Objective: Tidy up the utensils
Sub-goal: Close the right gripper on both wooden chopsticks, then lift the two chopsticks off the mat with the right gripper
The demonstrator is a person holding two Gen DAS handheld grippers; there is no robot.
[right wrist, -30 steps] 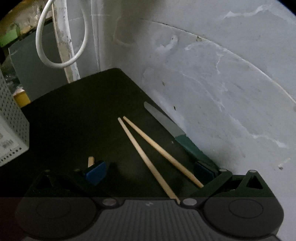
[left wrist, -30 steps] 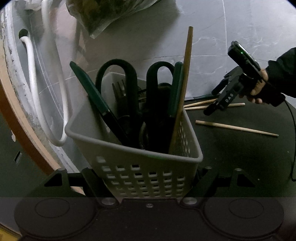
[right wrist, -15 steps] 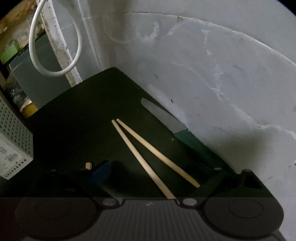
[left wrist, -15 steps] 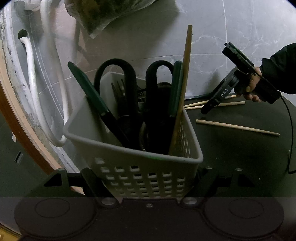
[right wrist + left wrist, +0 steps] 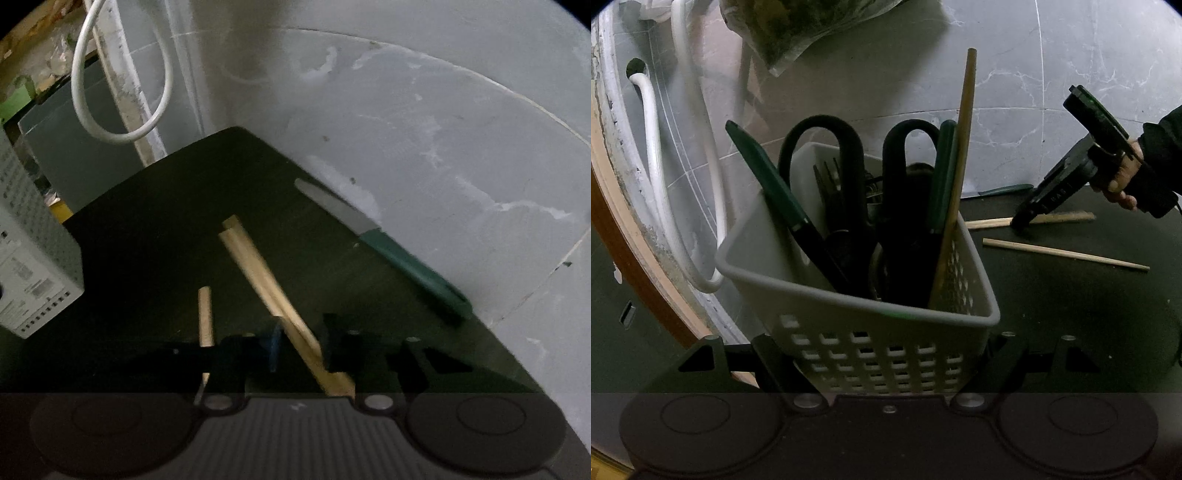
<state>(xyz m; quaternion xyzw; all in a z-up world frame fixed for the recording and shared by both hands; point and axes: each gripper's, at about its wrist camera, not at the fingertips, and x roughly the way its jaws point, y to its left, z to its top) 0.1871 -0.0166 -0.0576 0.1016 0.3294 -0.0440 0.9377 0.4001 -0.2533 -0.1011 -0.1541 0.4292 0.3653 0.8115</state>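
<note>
My left gripper [image 5: 886, 350] is shut on the low front of a white perforated basket [image 5: 820, 291]. In the basket stand black-handled scissors [image 5: 827, 129], green-handled knives [image 5: 764, 173], a fork and one chopstick [image 5: 964, 147]. On the dark mat, my right gripper [image 5: 301, 343] is closing, its pads against a pair of chopsticks [image 5: 255, 266] pushed side by side. The left wrist view shows that gripper [image 5: 1021, 221] tip-down on the pair [image 5: 990, 222]. A third chopstick [image 5: 205, 314] lies just left of it. A green-handled knife [image 5: 406, 269] lies to the right.
The dark mat [image 5: 147, 240] ends at a grey marbled surface [image 5: 443, 129] on the right and far side. A white hose [image 5: 653, 166] loops at the left, and a plastic bag [image 5: 798, 26] lies behind the basket. The basket's side [image 5: 29, 258] shows at the right view's left edge.
My right gripper dropped its tips onto the mat and drew its wide-open fingers in, pushing the two chopsticks together. The left gripper and basket have not moved.
</note>
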